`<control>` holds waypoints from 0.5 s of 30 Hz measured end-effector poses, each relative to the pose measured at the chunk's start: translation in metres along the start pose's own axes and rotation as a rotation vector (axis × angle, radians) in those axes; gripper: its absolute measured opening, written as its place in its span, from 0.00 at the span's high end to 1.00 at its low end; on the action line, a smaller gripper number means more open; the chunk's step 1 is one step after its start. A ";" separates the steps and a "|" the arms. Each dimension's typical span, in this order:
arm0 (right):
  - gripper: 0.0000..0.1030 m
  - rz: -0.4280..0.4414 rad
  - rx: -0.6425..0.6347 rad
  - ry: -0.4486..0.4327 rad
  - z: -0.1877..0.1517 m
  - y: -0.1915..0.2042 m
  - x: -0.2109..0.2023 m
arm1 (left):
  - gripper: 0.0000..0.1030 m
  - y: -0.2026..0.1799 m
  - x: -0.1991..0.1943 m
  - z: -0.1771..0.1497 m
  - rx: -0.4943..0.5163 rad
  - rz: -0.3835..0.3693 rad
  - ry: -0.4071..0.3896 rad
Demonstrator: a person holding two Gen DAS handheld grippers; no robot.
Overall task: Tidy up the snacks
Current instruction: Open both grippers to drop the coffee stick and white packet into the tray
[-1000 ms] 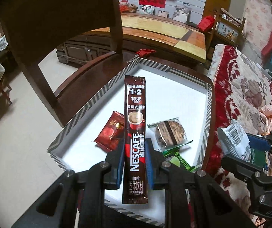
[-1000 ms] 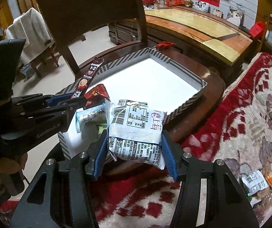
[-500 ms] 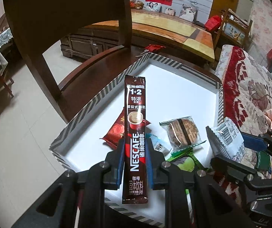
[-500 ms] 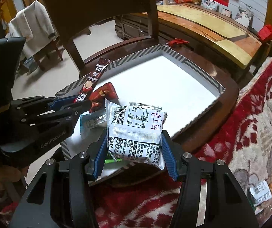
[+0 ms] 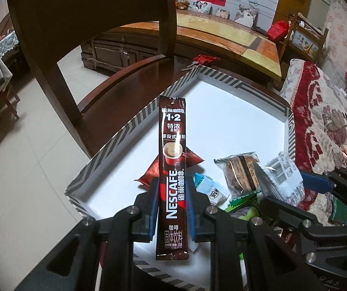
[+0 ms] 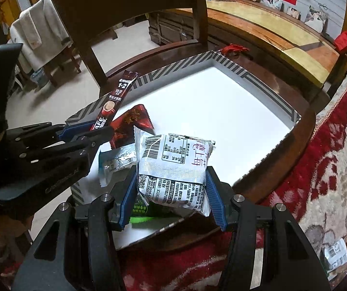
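My left gripper [image 5: 172, 191] is shut on a brown Nescafe coffee stick [image 5: 173, 160], held upright over the near left of a white tray with a striped rim [image 5: 115, 143]. It also shows in the right wrist view [image 6: 115, 101]. My right gripper [image 6: 171, 181] is shut on a white snack packet [image 6: 173, 167] over the tray's near edge [image 6: 265, 160]; the packet shows in the left wrist view [image 5: 280, 177]. In the tray lie a red packet [image 5: 193, 157], a brown biscuit packet [image 5: 241, 172], a pale blue packet [image 5: 209, 189] and a green packet [image 6: 146, 211].
The tray sits on a dark wooden chair seat [image 5: 125, 82] whose backrest [image 5: 88, 19] rises at the far left. A red patterned sofa cover [image 6: 331, 157] lies to the right, with more packets on it [image 6: 338, 254]. A long wooden table [image 5: 222, 31] stands behind.
Both grippers have moved forward over the tray, each holding its item. The right gripper with the white packet has come closer to the left gripper.
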State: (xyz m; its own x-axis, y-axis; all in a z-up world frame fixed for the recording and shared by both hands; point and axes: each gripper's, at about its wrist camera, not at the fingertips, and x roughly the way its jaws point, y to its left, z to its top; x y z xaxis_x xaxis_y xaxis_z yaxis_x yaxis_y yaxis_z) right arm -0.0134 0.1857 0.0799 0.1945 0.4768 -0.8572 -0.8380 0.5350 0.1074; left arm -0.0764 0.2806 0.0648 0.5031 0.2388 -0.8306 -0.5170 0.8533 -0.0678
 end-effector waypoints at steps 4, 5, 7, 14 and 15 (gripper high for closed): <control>0.49 -0.004 -0.011 0.020 0.005 0.002 0.011 | 0.79 0.001 0.004 -0.001 0.001 0.002 0.009; 0.49 -0.003 -0.013 0.027 0.006 0.003 0.014 | 0.79 0.001 0.005 -0.001 0.000 0.003 0.011; 0.49 -0.003 -0.016 0.036 0.007 0.003 0.020 | 0.79 0.001 0.008 -0.001 0.000 0.004 0.017; 0.48 -0.019 -0.029 0.060 0.009 0.006 0.035 | 0.78 0.001 0.014 -0.001 0.000 0.014 0.033; 0.48 -0.020 -0.029 0.061 0.008 0.006 0.036 | 0.77 0.001 0.015 -0.001 -0.001 0.017 0.034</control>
State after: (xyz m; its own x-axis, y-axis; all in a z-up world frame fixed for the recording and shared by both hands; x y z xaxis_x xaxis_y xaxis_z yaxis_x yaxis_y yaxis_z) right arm -0.0076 0.2120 0.0542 0.1808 0.4225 -0.8882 -0.8491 0.5228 0.0759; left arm -0.0700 0.2844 0.0520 0.4708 0.2374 -0.8497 -0.5257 0.8489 -0.0541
